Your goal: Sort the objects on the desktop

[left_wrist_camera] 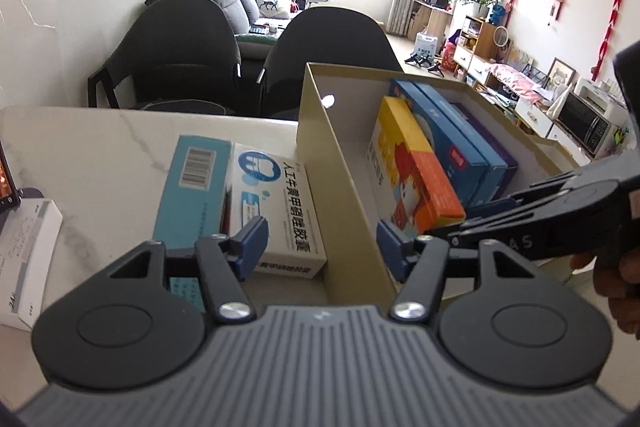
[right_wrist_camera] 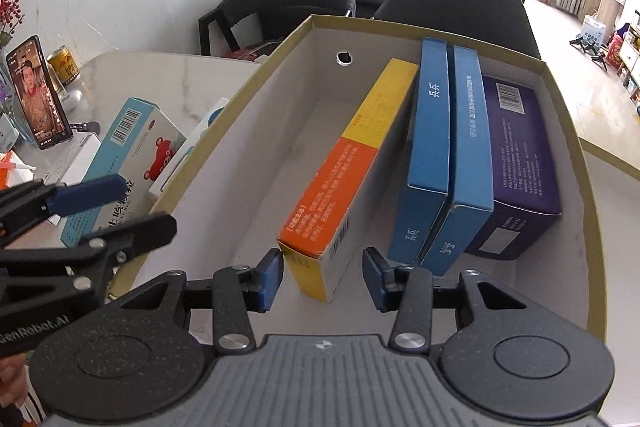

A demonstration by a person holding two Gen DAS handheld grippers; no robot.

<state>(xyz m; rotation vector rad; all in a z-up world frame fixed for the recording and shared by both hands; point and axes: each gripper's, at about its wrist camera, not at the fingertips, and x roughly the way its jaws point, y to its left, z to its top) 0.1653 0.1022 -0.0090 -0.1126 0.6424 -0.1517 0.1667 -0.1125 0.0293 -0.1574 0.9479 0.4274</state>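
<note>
An open cardboard box (right_wrist_camera: 256,91) holds a yellow-orange carton (right_wrist_camera: 348,163) leaning on two blue cartons (right_wrist_camera: 430,131) and a purple one (right_wrist_camera: 520,155). My right gripper (right_wrist_camera: 322,279) straddles the near end of the yellow-orange carton. Its left pad touches the carton and a gap shows at the right pad, so it is open. My left gripper (left_wrist_camera: 322,247) is open above the box's left wall (left_wrist_camera: 320,131). One finger hangs over a white medicine box (left_wrist_camera: 276,195) on the table, beside a light-blue box (left_wrist_camera: 192,183). The other finger is inside the cardboard box.
On the marble table left of the box are a propped phone (right_wrist_camera: 38,91), a gold can (right_wrist_camera: 64,65) and a white box (left_wrist_camera: 24,259). Two dark chairs (left_wrist_camera: 188,47) stand behind the table. The left part of the cardboard box floor (right_wrist_camera: 280,155) is bare.
</note>
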